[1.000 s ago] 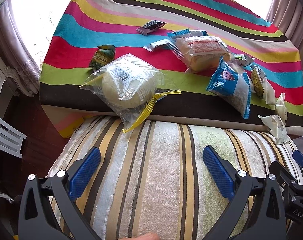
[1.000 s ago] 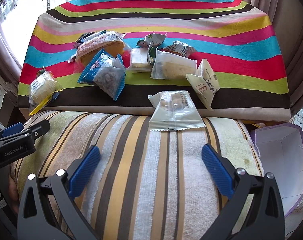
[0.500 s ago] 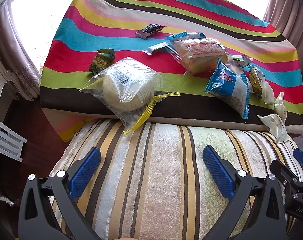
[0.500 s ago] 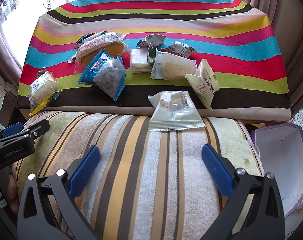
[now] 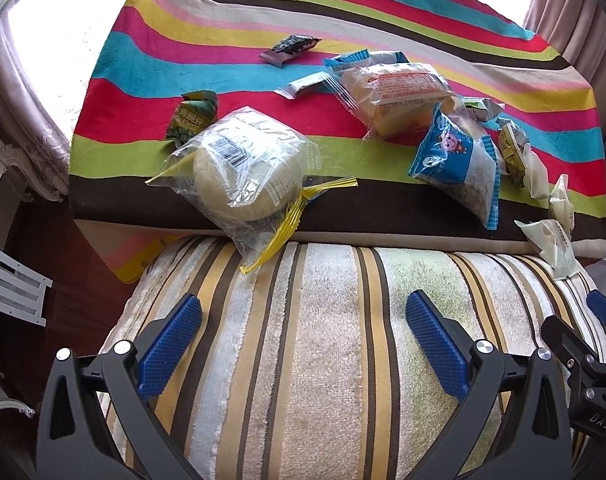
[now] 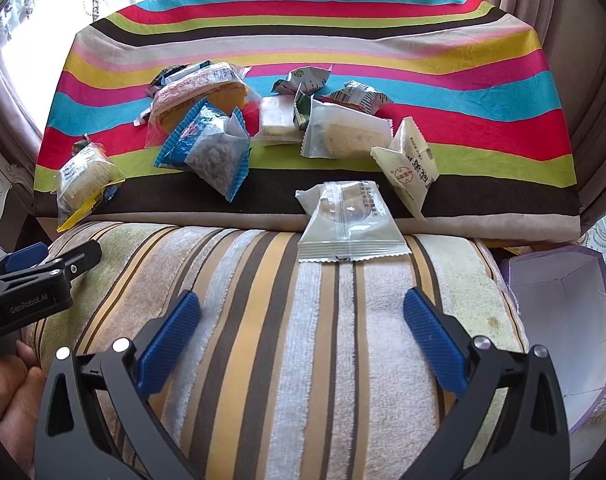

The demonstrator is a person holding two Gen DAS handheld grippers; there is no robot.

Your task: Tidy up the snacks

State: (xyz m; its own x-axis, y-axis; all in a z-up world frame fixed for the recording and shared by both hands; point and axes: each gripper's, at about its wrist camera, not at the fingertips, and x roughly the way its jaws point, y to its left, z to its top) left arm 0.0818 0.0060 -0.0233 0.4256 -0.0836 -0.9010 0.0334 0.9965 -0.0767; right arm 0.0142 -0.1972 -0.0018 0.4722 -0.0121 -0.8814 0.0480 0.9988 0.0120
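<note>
Striped terry towel [image 6: 263, 340] in tan/brown covers the near cushion; bright rainbow-striped cloth [image 6: 303, 40] on the table beyond, curtains [image 6: 563, 20] at the sides, window glare behind. Snacks lie scattered across the cloth. Clear-wrapped pastry [image 6: 349, 220] straddles cloth edge & towel, long axis running near-to-far, crimped end toward the right gripper [image 6: 301, 320]. Round bun bag [image 5: 243, 176] lies ahead of the left gripper [image 5: 303, 328], yellow tail pointing near. Both grippers hover low over the towel, jaws wide apart, holding nothing. Purple-edged box [image 6: 559, 320] at right.
</note>
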